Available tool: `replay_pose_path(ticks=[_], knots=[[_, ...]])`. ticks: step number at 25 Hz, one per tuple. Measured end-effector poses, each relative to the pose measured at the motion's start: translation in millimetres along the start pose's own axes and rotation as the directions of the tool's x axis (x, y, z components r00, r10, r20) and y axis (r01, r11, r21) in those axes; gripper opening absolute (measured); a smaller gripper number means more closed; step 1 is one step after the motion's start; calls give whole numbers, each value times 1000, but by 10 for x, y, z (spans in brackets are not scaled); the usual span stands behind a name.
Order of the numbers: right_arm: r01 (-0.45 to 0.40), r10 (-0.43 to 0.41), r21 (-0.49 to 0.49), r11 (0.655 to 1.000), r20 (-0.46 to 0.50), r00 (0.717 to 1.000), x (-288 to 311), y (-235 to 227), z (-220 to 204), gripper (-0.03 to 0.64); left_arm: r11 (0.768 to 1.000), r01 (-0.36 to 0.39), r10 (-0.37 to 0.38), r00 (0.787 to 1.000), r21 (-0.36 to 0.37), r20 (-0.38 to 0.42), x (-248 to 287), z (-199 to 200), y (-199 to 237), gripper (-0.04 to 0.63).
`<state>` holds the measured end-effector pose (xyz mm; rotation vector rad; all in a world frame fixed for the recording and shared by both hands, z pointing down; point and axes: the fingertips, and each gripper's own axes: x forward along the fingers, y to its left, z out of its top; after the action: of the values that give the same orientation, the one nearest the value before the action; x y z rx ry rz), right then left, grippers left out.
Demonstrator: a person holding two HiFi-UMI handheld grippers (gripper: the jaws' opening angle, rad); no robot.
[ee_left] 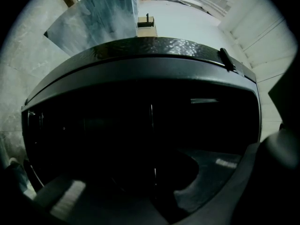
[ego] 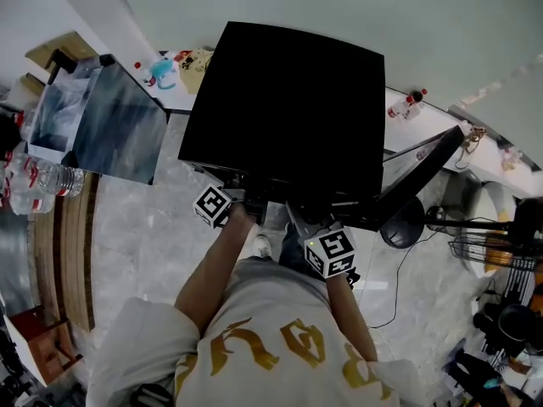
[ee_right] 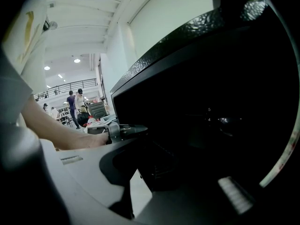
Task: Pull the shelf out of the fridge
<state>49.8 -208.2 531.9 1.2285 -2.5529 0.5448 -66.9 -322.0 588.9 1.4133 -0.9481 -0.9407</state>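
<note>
1. Black and spread wide, the two jaws of my left tongs [ee_left: 145, 182] reach into the dark mouth of the black box-shaped fridge [ego: 288, 100]. I see nothing gripped between them, only a thin bright vertical glint in the dark.
2. My right tongs [ee_right: 154, 179] are tilted over and spread just as wide, with one jaw grey at the lower left and the other dark at the lower right. A dark ribbed piece [ee_right: 159, 163] lies between them, and I cannot tell whether either pad touches it.
3. The shelf is somewhere inside the fridge, where it is too dark for me to pick it out for certain.
4. In the right gripper view my bare left hand [ee_right: 91, 140] holds the left tongs just beside the right ones, at the fridge's front.
5. From the head view, the left marker cube [ego: 214, 204] and the right marker cube [ego: 329, 253] sit just below the front edge of the fridge's top.
6. The fridge's black door [ego: 420, 172] stands open to my right.
7. Grey marble floor [ego: 144, 227] lies around the fridge, clear plastic water bottles [ego: 47, 181] stand far to my left, and a white counter [ego: 424, 121] runs behind on the right.
</note>
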Motion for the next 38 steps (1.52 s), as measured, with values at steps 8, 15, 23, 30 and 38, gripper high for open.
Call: replay_pose_path(ticks=[8,15,23,30,38], knots=[[4,-4,-18,1000,8,1000,-81,46,23,69,999,11,-10,1000,-41,3,-127,-48,-42,12],[-2,3,-34,999,20,1000,-150,172,18,61,999,5,-5,1000,-42,-1,-297,-74,-18,11],[-15,16,-50,999,23,1000,-222,323,-13,63,999,-6,6,1000,-41,-7,-524,-126,-15,11],[-23,24,-44,999,33,999,-287,429,-63,64,999,-22,22,1000,-39,-5,-756,-162,22,11],[-17,19,-41,999,49,999,-356,464,-89,64,998,-31,31,999,-60,-9,-962,-201,7,11]])
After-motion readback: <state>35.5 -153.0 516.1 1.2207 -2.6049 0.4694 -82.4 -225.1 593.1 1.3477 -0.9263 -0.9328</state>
